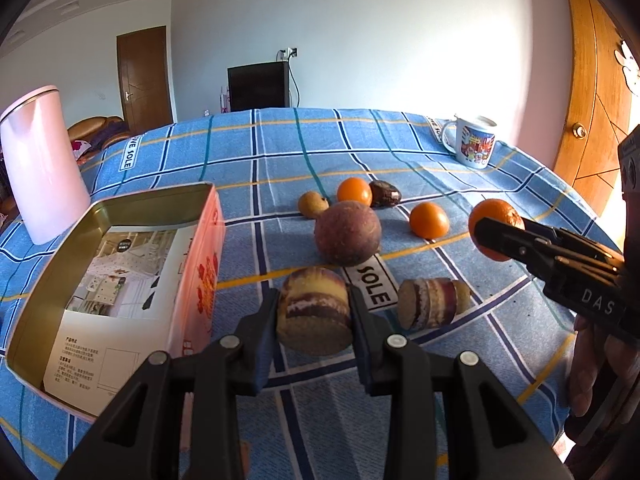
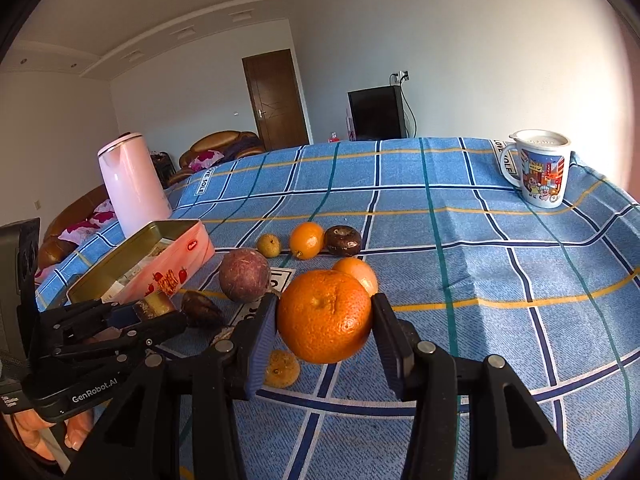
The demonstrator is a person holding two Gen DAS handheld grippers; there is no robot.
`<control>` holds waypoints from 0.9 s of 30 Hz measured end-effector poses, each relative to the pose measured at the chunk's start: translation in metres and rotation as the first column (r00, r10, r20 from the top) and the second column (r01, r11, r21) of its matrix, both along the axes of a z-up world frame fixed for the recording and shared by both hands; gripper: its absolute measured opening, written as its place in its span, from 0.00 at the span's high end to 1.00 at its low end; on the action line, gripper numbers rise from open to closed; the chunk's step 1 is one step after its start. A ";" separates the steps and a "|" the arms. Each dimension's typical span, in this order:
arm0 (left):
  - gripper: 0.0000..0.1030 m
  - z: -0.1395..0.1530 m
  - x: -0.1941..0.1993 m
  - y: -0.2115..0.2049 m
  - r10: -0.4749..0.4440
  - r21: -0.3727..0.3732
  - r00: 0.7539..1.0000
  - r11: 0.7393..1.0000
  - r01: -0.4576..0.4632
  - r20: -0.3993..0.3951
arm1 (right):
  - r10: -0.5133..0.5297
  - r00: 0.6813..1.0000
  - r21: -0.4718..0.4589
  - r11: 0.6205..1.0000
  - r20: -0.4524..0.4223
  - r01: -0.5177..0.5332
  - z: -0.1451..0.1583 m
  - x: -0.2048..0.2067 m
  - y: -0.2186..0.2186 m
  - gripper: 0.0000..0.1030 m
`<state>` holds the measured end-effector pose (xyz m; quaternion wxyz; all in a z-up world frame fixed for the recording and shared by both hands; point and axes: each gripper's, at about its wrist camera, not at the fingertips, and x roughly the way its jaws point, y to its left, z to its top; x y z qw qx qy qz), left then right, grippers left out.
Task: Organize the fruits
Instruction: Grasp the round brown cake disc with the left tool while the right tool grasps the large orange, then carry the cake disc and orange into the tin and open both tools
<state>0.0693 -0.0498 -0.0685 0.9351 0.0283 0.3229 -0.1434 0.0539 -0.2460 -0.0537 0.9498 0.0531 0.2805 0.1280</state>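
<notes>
1. Counter, blue plaid cloth. The open tin box is the landmark and the likely drop target; a paper sheet lies in its base.
2. Round purple fruit sits right of the tin box; two oranges, a small yellowish fruit and a dark one lie beyond it, all loose on the cloth.
3. Right hand-held gripper is clamped on a large orange, held off the cloth well right of the tin box. Risk: it's round and pinched only at its sides, so a fast swing could let it slip and roll.
4. Left hand-held gripper is clamped on a banded cut fruit chunk, just right of the tin box wall. Risk: soft flesh may crush or shear.
5. Both loads head for one box, so the grippers could collide at the rim.
</notes>
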 end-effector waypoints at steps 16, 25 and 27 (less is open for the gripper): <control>0.66 0.033 -0.011 0.068 0.136 -0.057 0.986 0.990 -0.131 0.093 | 0.092 0.991 -0.010 0.996 0.099 -0.092 0.030 -0.006 0.048 0.53; 0.66 0.027 0.002 0.112 0.217 -0.067 0.973 0.975 -0.212 0.076 | 0.217 0.970 -0.055 0.976 0.109 -0.212 0.043 0.010 0.114 0.53; 0.66 0.026 0.006 0.120 0.225 -0.065 0.971 0.973 -0.221 0.075 | 0.241 0.964 -0.071 0.970 0.110 -0.234 0.044 0.014 0.130 0.53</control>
